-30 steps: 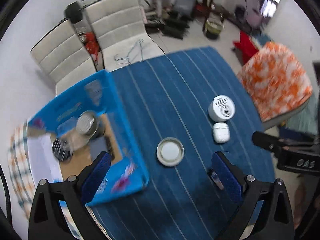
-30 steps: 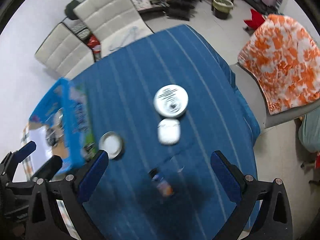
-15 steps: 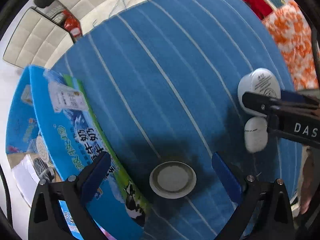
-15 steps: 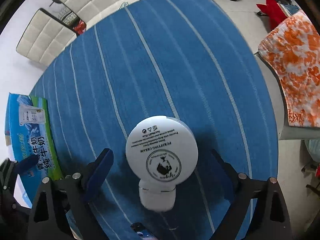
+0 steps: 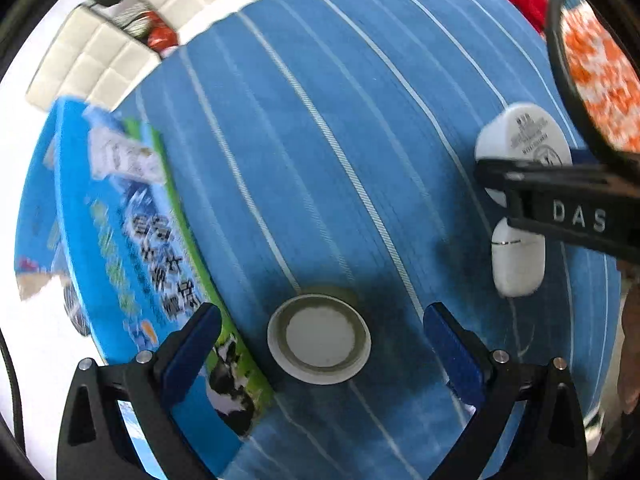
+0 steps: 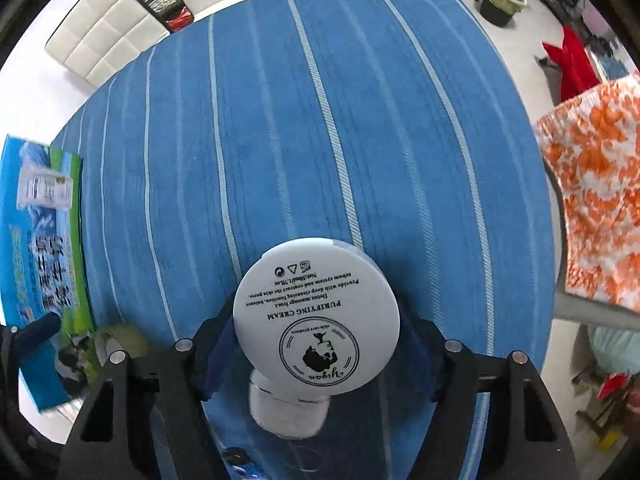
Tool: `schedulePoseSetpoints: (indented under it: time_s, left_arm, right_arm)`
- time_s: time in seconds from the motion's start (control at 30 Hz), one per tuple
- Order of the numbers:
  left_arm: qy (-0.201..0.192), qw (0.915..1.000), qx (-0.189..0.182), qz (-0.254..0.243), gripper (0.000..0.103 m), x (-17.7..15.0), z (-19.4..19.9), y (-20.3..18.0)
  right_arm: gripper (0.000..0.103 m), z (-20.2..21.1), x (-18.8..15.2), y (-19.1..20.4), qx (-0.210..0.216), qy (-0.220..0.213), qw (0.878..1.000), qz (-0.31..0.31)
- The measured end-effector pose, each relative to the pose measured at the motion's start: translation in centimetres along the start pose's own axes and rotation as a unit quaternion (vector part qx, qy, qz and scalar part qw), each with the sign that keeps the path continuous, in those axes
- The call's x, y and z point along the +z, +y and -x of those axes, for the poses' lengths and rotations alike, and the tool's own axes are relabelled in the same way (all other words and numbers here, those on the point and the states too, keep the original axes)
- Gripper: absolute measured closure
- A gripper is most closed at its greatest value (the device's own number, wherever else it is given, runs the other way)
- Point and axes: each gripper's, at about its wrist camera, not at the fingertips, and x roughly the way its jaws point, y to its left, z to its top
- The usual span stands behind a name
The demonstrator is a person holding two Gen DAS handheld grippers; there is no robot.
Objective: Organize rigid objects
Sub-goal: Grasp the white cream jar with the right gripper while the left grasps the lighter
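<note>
A round white cream jar stands on the blue striped tablecloth, and my right gripper is shut on its sides. A white earbud case lies just behind the jar, toward me. In the left wrist view, my left gripper is open and low over a shallow white lid, with one blue pad on each side and apart from it. The jar and the case show at the right of that view, crossed by a black finger of the right gripper.
A blue and green milk carton box lies at the table's left edge, close to my left finger. White padded chairs stand beyond the far edge, and an orange-patterned chair on the right. A small dark object lies near me.
Both grippers have dropped toward the table. My right gripper has closed in from open onto the cream jar. My left gripper has come down around the white lid, still open.
</note>
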Motion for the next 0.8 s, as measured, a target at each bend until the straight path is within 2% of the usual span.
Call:
schedulePoseSetpoints:
  time_s: [0.13,0.33,0.53,0.67,0.73,0.77,0.8]
  left_arm:
    - [-0.01,0.9992,-0.031,0.025,0.0,-1.9,0.6,-1.0]
    - [-0.022,0.9971,-0.066,0.029,0.0,-5.1,1.9,-3.0]
    - [-0.015,0.9955,-0.09,0.027,0.0,-9.1,1.4,-4.7]
    - [0.011,0.994,-0.105,0.027,0.0,-10.6,-0.9,-6.8]
    - [0.025,0.9923,-0.111,0.049,0.009,-10.5,-2.2,-7.4]
    - [0.033,0.9903,-0.121,0.06,0.017,-10.3,-3.0,-7.6]
    - [0.038,0.9895,-0.124,0.064,0.03,-10.1,-3.6,-7.8]
  right_arm:
    - [0.032,0.8,-1.7,-0.9,-0.01,0.006,1.0,0.003]
    - [0.033,1.0,-5.6,-4.4,-0.024,0.026,0.999,-0.009]
    - [0.032,1.5,-10.6,-6.0,-0.008,0.046,0.999,-0.003]
    - [0.032,1.9,-14.8,-6.8,0.007,0.043,0.999,-0.012]
    - [0.032,2.0,-16.8,-7.4,0.003,0.042,0.999,-0.025]
    - [0.032,2.2,-17.4,-7.4,0.005,0.041,0.999,-0.033]
    - [0.032,2.2,-18.2,-7.8,0.012,0.041,0.998,-0.044]
